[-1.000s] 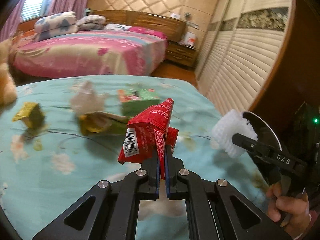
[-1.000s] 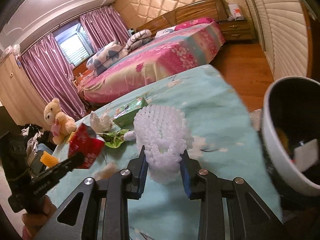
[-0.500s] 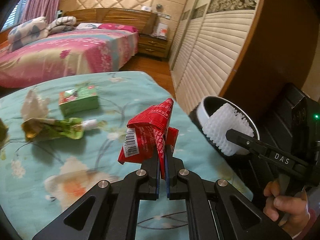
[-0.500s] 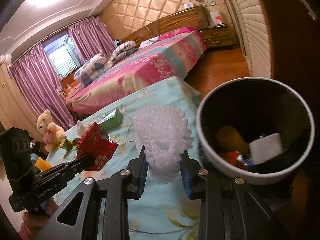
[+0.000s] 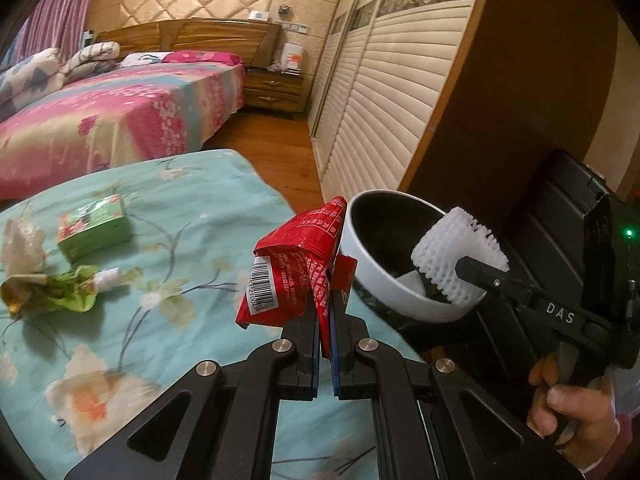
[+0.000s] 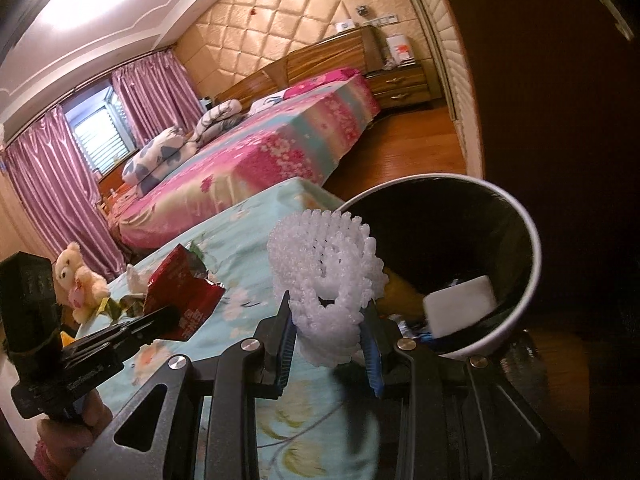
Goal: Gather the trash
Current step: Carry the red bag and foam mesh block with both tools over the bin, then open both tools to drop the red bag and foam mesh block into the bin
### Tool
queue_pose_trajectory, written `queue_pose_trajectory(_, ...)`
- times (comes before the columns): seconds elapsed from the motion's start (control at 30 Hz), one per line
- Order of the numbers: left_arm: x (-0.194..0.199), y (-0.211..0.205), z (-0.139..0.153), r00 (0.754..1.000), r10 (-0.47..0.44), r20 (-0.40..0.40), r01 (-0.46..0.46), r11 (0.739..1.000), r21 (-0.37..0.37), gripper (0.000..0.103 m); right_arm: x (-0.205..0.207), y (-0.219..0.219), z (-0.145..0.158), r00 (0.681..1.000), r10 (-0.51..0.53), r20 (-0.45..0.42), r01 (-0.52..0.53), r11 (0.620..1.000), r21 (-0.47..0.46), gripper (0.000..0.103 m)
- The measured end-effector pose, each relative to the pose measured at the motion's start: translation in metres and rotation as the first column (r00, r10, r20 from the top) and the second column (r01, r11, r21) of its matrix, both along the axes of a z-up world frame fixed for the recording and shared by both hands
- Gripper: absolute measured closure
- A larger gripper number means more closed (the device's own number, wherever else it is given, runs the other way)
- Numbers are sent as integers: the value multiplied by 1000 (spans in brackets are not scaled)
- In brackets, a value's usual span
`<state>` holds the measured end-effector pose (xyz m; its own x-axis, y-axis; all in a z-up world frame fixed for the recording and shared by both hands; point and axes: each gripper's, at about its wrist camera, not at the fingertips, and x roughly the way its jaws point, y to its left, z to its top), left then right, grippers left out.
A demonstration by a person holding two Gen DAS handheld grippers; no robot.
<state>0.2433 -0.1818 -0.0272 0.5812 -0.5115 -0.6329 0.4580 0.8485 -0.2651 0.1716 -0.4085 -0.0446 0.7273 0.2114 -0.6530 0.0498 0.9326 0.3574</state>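
My left gripper (image 5: pixel 325 320) is shut on a red snack wrapper (image 5: pixel 296 268) and holds it above the teal floral sheet, just left of the white bin (image 5: pixel 362 264). My right gripper (image 6: pixel 329 320) is shut on a white foam net sleeve (image 6: pixel 326 272) at the rim of the bin (image 6: pixel 520 308). The sleeve also shows in the left wrist view (image 5: pixel 452 256), over the bin's right side. The bin holds a white block (image 6: pixel 460 304) and other scraps. The wrapper shows in the right wrist view (image 6: pixel 180 284).
On the sheet (image 5: pixel 192 208) lie a green carton (image 5: pixel 94 226), a crumpled green wrapper (image 5: pixel 52 294) and crumpled tissue (image 5: pixel 22 246). A teddy bear (image 6: pixel 78 280) sits at the far left. A pink bed (image 5: pixel 120 120) and louvered wardrobe doors (image 5: pixel 384 112) stand behind.
Both grippers have swung right toward the bin with their loads. The bin is now closer, and the foam sleeve has reached its rim.
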Motion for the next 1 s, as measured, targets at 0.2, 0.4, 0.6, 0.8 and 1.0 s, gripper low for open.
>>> queue_pose_trajectory(0.2, 9, -30, 4, 999, -38, 15, 38, 999, 15, 101, 1, -24, -2, 998, -59, -8, 59, 998, 2, 73)
queue_pose_trajectory(0.4, 18, -54, 1, 998, -65, 17, 65, 998, 25, 100, 7, -41, -2, 997, -80, -9, 80, 997, -1, 73)
queue_pose_trajectory(0.6, 25, -77, -6, 996, -87, 9, 87, 995, 48, 100, 12, -52, -8, 996, -89, -29, 89, 996, 5, 73)
queue_pose_trajectory(0.8, 31, -96, -8, 994, -108, -4, 108, 993, 53, 100, 18, -56, -9, 995, -87, -49, 87, 996, -3, 73)
queue_pose_trajectory(1.0, 36, -110, -9, 992, -129, -3, 129, 990, 64, 100, 27, -56, -9, 995, -76, -68, 75, 997, -19, 73)
